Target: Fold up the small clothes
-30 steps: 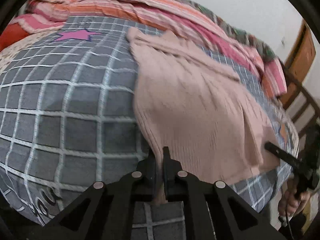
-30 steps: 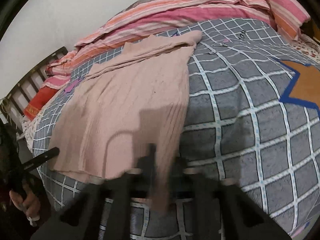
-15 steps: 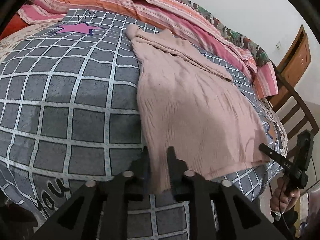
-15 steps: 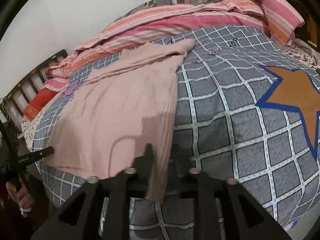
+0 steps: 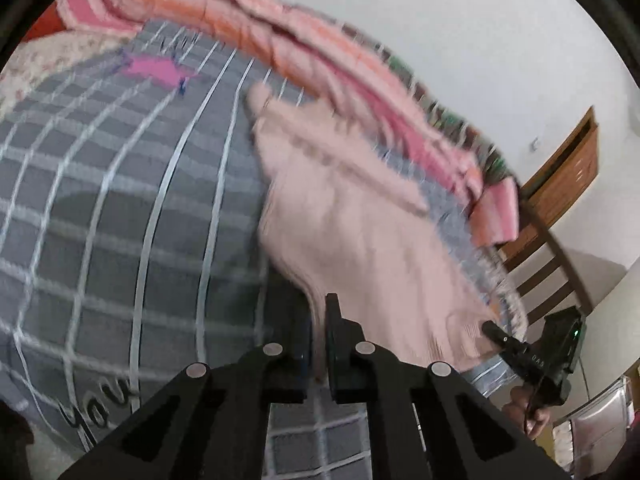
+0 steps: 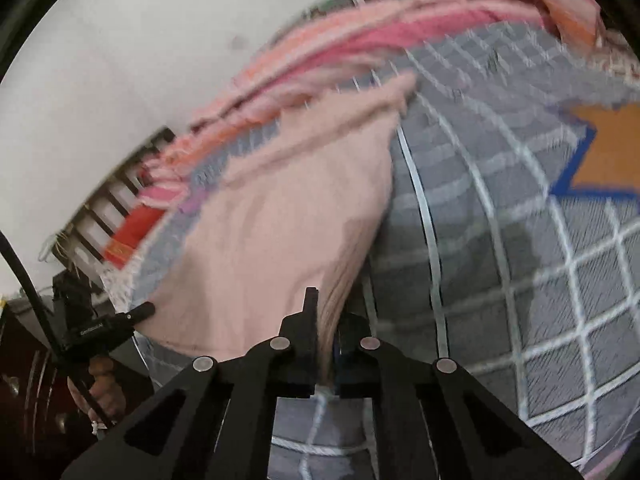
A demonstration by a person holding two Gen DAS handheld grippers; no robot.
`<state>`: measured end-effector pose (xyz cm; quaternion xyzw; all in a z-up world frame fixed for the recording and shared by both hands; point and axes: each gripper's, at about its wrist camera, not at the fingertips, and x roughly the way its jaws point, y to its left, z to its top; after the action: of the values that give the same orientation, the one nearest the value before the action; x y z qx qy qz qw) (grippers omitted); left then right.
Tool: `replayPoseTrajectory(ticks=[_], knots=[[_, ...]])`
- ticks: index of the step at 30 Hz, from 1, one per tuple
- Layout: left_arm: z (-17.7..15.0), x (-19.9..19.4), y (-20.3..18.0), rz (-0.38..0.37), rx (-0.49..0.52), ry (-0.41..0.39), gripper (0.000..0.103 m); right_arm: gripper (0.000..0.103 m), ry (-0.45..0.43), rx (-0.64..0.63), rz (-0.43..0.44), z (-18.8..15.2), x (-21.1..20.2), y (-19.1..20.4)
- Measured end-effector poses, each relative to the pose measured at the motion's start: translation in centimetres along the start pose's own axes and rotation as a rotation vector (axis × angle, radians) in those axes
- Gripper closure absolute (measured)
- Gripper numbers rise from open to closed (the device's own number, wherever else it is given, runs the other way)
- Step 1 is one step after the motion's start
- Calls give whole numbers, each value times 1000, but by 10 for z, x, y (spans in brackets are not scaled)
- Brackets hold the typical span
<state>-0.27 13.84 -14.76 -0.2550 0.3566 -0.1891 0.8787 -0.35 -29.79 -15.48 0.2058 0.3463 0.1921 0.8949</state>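
A pale pink knitted garment (image 5: 352,216) lies spread on a grey checked bed cover (image 5: 120,220); the picture is blurred by motion. My left gripper (image 5: 319,320) is shut on the garment's near left hem corner, which rises off the cover. In the right wrist view the same pink garment (image 6: 288,208) shows, and my right gripper (image 6: 329,320) is shut on its near right hem corner, the cloth pulled up into a ridge between the fingers. Each view shows the other gripper at the far hem corner: the right gripper (image 5: 496,330), the left gripper (image 6: 142,310).
A striped pink and orange blanket (image 5: 304,52) is bunched along the far side of the bed against a white wall. A wooden bed frame (image 5: 560,216) stands at the right. An orange star patch (image 6: 608,148) marks the grey checked cover (image 6: 520,260).
Both grippers have risen and tilted, lifting the garment's near hem corners off the cover. The jaws stood slightly apart on the cloth half a second ago and are now tight on it.
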Motion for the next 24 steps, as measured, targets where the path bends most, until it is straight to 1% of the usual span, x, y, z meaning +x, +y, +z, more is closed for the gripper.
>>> replayPoseTrajectory(ticks=[5, 11, 16, 18, 24], knots=[[44, -11, -22, -10, 14, -97, 96, 98, -115, -8, 26, 44, -19, 18], [96, -8, -34, 3, -21, -197, 96, 98, -235, 24, 65, 94, -21, 28], [130, 11, -38, 74, -26, -233, 96, 98, -268, 49, 58, 130, -5, 29], [141, 23, -37, 91, -27, -232, 96, 98, -267, 59, 51, 146, 10, 29], [173, 71, -27, 141, -40, -209, 96, 98, -239, 98, 2, 177, 56, 12]])
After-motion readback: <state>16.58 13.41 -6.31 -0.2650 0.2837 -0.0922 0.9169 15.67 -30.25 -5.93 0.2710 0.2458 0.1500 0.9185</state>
